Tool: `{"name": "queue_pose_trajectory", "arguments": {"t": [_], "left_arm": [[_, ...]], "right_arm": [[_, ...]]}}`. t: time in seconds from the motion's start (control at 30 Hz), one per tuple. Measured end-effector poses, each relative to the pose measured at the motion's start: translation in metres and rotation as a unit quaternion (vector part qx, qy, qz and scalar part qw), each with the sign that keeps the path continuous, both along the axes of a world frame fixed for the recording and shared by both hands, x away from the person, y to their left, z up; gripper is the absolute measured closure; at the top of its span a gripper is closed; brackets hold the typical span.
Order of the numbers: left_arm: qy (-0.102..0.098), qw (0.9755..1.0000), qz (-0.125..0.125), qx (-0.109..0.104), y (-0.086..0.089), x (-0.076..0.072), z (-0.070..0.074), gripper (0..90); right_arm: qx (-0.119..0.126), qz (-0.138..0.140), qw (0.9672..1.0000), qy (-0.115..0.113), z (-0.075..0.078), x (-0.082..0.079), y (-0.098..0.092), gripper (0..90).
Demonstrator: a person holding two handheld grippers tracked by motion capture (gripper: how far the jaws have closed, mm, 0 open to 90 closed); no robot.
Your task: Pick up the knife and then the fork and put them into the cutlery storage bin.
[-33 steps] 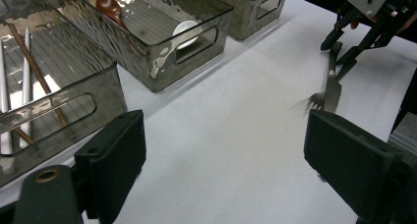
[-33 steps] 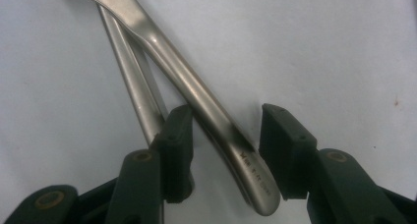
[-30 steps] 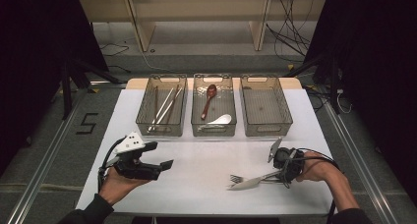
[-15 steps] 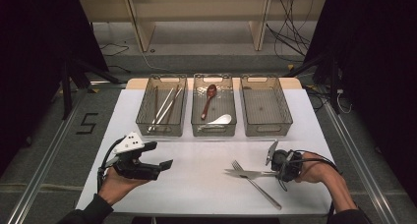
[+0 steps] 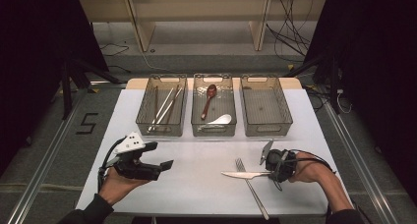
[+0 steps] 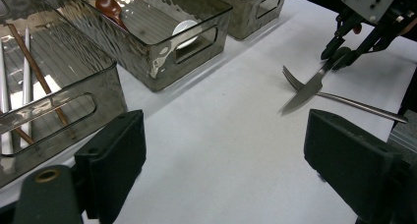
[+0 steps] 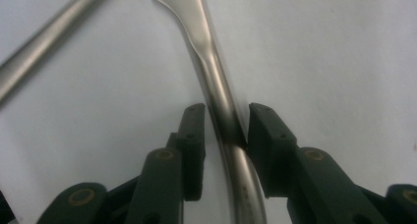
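Knife [image 5: 244, 174], swung off the fork [image 5: 252, 188] since before, sits between slightly parted, reopening right fingers [image 7: 263, 135].

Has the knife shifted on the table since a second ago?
Yes. The knife now points left, its blade lying across the fork, between the right gripper's jaws; earlier it lay slanted beside the fork.

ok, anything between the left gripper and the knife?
Nothing. In the high view, bare white table lies between the open jaws of the left gripper and the knife tip; the left gripper view agrees.
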State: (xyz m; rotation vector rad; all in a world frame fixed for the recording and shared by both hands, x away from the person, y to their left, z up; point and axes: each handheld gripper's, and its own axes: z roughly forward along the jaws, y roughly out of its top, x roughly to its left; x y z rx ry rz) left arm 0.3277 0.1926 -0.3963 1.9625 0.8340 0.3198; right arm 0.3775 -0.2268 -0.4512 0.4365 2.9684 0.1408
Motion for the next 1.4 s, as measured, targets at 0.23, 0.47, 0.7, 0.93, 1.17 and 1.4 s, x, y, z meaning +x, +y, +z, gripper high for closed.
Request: {"name": "queue_pose_trajectory", "arguments": {"t": [0.23,0.47,0.7,0.93,1.17,1.4], "left_arm": [[0.0,1.0,0.001,0.0,0.0,-0.001,0.0,15.6],[0.0,1.0,0.002,0.001,0.001,0.0,0.0,15.6],[0.0,1.0,0.0,0.002,0.001,-0.001,0.0,15.6],[0.002,1.0,0.0,0.003,0.001,0.0,-0.001,15.7],[0.0,1.0,0.002,0.002,0.001,0.0,-0.001,15.8],[0.0,1.0,0.002,0.002,0.002,0.0,0.0,15.9]], "right_arm": [[-0.001,-0.005,1.0,0.006,-0.001,0.001,0.002,68.8],[-0.006,0.009,0.9998,0.015,-0.001,-0.001,0.004,75.7],[-0.02,0.047,0.9985,0.021,-0.001,-0.009,0.01,79.9],[-0.024,0.054,0.9981,0.017,-0.001,-0.011,0.011,80.3],[-0.011,0.053,0.9984,0.015,0.0,-0.013,0.009,80.5],[0.016,0.037,0.9992,0.003,0.008,-0.013,0.005,80.5]]}}
